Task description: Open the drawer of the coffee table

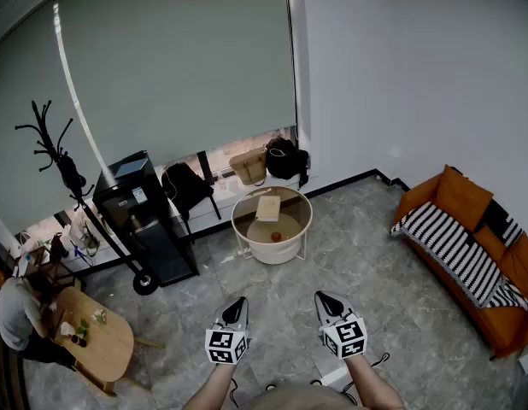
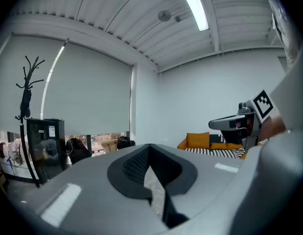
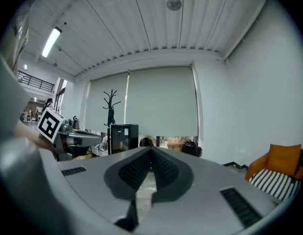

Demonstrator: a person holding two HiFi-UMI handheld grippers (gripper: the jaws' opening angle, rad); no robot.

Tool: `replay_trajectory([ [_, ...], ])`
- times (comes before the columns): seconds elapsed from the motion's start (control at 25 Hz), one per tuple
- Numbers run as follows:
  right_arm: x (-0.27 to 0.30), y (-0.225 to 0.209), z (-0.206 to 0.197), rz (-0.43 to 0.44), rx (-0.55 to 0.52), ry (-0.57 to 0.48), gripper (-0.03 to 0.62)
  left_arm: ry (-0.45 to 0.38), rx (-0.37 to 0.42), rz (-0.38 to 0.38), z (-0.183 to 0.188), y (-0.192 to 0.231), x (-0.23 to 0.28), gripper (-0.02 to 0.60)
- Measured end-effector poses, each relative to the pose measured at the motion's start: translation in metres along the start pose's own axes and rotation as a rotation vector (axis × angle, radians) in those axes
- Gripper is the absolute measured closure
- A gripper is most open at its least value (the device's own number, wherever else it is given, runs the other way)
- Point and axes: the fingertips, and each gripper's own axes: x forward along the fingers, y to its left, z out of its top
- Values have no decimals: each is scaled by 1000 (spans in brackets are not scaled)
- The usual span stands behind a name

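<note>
Pointing almost level toward the round white worktop [image 1: 272, 225], the left tongs [image 1: 237, 301] and right tongs [image 1: 323, 297] hang side by side, well short of it, over the tiled floor [image 1: 375, 254]. Both have their jaws pressed together with nothing between them. This worktop, the coffee table of the task, stands straight ahead of them. A tan book [image 1: 268, 207] and a small orange thing [image 1: 275, 237] lie in it. Its drawer cannot be made out. Right of it sits an orange sofa [image 1: 463, 196]; left of it stands a black cabinet [image 1: 143, 216].
</note>
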Motion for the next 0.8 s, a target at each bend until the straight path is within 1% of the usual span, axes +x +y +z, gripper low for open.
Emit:
replay_trajectory([
  [0.08,-3,2,4,-2,1,-14,589,-15,4,0,4,-2,-1,575],
  [0.2,2,6,9,-4,-23,-25,589,-43,5,-5,13,0,3,575],
  [0.32,3,11,12,-4,-29,-28,589,-51,8,-16,18,0,4,575],
  [0.52,-4,10,19,-10,-13,-70,589,-50,8,-28,14,-3,1,575],
  [0.68,-1,12,17,-6,-37,-47,589,-49,-13,-26,8,1,-3,575],
  [0.8,1,17,13,12,-32,-37,589,-42,-33,-32,-1,2,-2,575],
])
